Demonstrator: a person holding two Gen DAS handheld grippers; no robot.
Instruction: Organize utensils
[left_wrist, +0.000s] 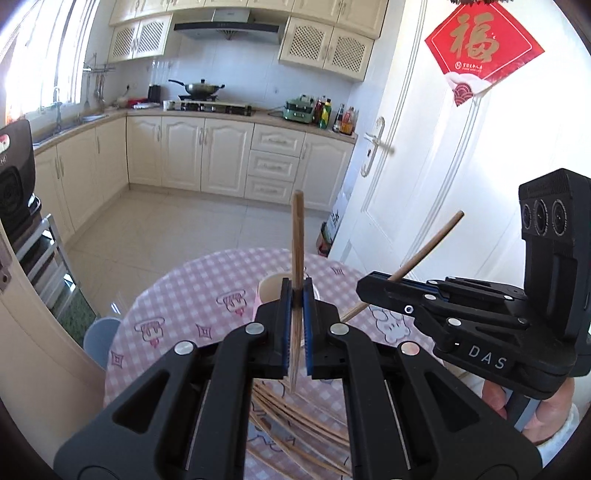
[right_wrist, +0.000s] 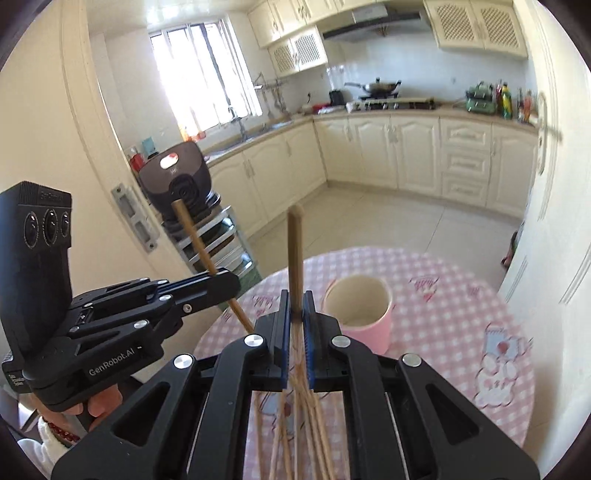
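left gripper clamped on one upright chopstick, above the table. right gripper likewise pinches its own chopstick. loose chopsticks lie on the table below; pink cup just beyond.

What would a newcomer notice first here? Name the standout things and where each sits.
Each gripper is shut on one upright wooden chopstick: the left gripper on the left chopstick, the right gripper on the right chopstick. Just beyond stands a pink cup on the pink checked tablecloth, with loose chopsticks below the grippers.
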